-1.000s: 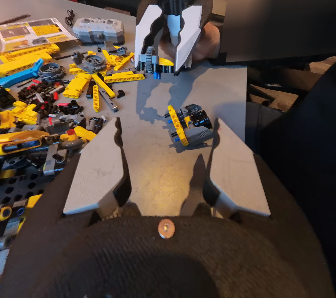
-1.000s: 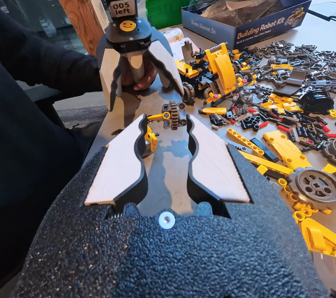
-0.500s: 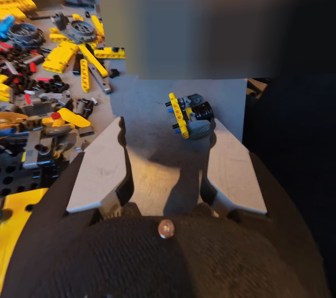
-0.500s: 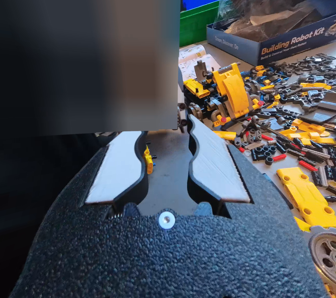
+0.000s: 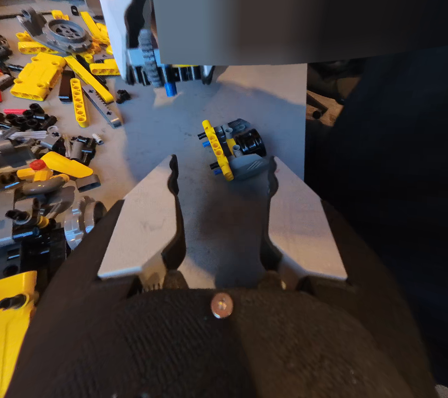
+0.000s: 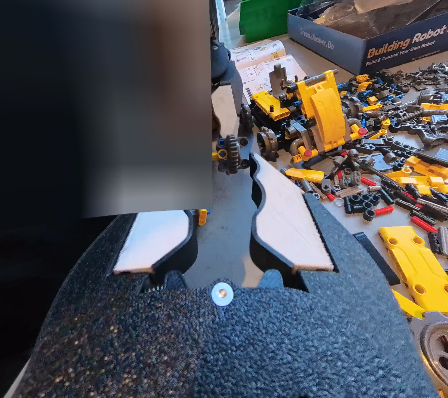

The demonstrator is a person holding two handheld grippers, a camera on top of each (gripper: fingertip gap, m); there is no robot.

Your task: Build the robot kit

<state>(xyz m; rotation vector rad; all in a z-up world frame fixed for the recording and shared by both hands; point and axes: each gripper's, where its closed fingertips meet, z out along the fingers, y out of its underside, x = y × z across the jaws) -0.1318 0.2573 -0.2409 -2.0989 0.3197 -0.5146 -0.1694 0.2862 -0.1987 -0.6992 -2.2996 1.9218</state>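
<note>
Left tongs [image 5: 221, 163] spread, empty, over desk [image 5: 169, 119]; small assembly [image 5: 231, 151] beside right tip. Right tongs [image 6: 230, 180] spread near gear piece [image 6: 231, 154], centre frame.

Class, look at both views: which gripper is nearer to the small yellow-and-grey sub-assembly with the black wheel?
Left. The left gripper, open, has its right fingertip beside the sub-assembly. The right gripper, open, sits farther off by the gear piece.
</note>
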